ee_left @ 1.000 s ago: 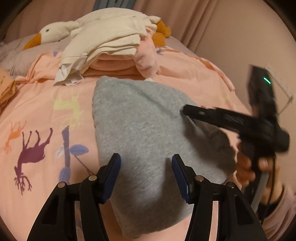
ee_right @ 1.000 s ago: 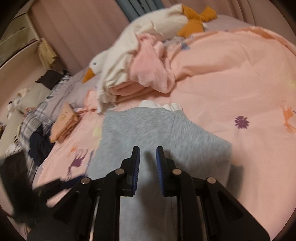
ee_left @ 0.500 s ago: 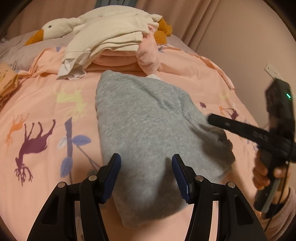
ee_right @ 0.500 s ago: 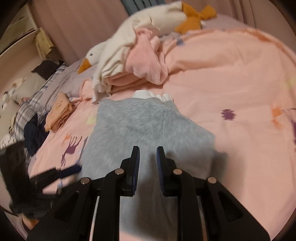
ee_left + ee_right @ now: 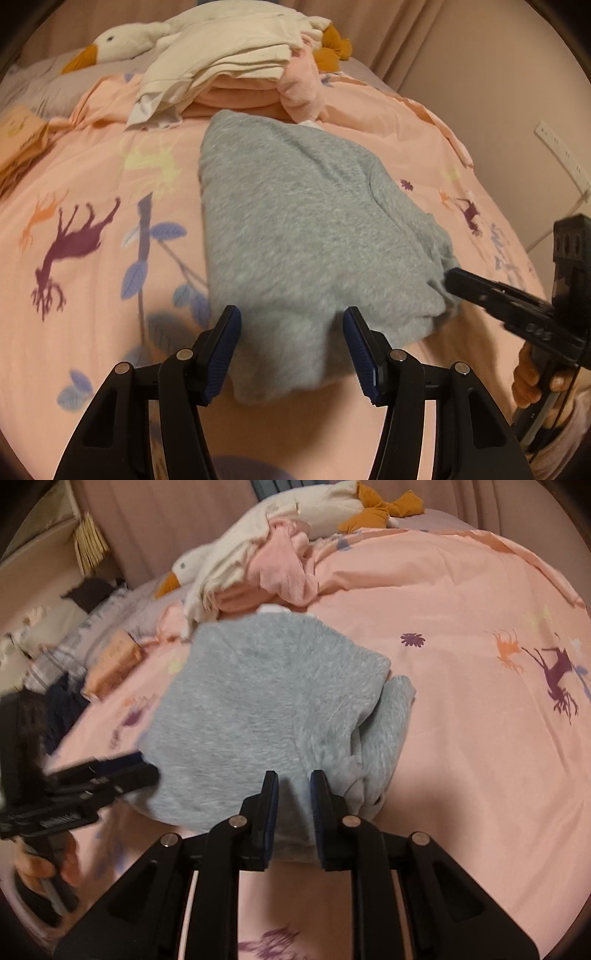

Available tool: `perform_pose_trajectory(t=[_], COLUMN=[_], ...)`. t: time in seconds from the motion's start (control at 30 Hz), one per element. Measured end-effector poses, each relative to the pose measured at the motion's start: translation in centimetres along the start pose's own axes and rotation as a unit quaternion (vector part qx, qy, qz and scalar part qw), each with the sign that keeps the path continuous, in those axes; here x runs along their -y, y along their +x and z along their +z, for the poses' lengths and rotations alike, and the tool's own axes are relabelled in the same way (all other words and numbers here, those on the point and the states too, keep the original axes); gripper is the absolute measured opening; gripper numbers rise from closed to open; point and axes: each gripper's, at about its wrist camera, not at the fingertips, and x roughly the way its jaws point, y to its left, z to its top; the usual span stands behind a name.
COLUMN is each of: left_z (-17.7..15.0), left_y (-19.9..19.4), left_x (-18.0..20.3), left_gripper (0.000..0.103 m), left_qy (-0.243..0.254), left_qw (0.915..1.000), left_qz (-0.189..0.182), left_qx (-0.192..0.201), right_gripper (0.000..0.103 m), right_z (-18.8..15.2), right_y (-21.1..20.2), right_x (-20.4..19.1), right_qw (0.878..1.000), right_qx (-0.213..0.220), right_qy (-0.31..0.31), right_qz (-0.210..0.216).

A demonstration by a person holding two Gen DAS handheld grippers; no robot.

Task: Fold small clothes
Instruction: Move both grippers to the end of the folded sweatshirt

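Observation:
A grey folded garment (image 5: 295,229) lies on the pink bedspread (image 5: 92,192); it also shows in the right wrist view (image 5: 258,709). My left gripper (image 5: 291,350) is open, its jaws wide apart over the garment's near edge, holding nothing. My right gripper (image 5: 293,812) has its jaws a narrow gap apart at the garment's near right corner, with nothing clamped. In the left wrist view the right gripper (image 5: 454,277) touches the garment's right edge. In the right wrist view the left gripper (image 5: 140,768) sits at the garment's left edge.
A pile of cream and pink clothes (image 5: 236,74) with a plush goose (image 5: 122,40) lies behind the garment. A folded orange item (image 5: 114,661) and dark clothes (image 5: 62,705) lie at the left. A wall with a socket strip (image 5: 561,151) stands to the right.
Both grippers have drawn back toward the garment's near edge. The right gripper has moved off the top of the garment to its near right corner.

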Motion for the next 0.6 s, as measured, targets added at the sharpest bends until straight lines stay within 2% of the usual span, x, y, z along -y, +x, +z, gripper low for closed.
perform_pose_trajectory(t=[0.07,0.1,0.13,0.17,0.2,0.3,0.4,0.5,0.6], left_z=[-0.4,-0.6,-0.8,-0.9,-1.0,-1.0,-0.8,-0.5,-0.1], left_y=[-0.8,-1.1,-1.3,-1.4,-1.6,-2.1,-1.7,-0.8,0.0], left_x=[-0.8,-1.4,-2.0,-2.6,-3.2,-4.5,-5.9,-6.6,-6.6], left_gripper=[0.057,0.060,0.069,0.073,0.076,0.076,0.077,0.078,0.079], left_qy=[-0.017,-0.030,-0.042,-0.054,-0.066,-0.092,-0.133,-0.169,-0.179], left_qw=[0.9999,0.9995,0.9991,0.9984,0.9975,0.9953,0.9884,0.9799,0.9770], left_qz=[0.000,-0.004,-0.007,-0.011,-0.017,-0.025,-0.065,-0.097,-0.106], left_qx=[0.000,-0.003,-0.007,-0.011,-0.017,-0.018,-0.032,-0.043,-0.044], right_gripper=[0.038,0.048,0.052,0.056,0.056,0.062,0.073,0.075,0.075], right_z=[-0.4,-0.6,-0.9,-1.1,-1.4,-2.2,-3.0,-3.3,-3.2], right_y=[-1.7,-2.4,-3.0,-3.3,-3.8,-4.3,-4.1,-3.3,-2.2], right_x=[0.6,0.8,1.4,1.8,2.6,5.3,7.3,8.2,8.6], right_qw=[0.999,0.999,0.999,0.998,0.997,0.991,0.982,0.974,0.968], right_qx=[0.012,0.017,0.021,0.023,0.022,0.016,0.005,-0.004,-0.012], right_qy=[0.018,0.026,0.036,0.047,0.063,0.119,0.172,0.204,0.223], right_qz=[0.028,0.031,0.031,0.028,0.030,0.051,0.082,0.102,0.113])
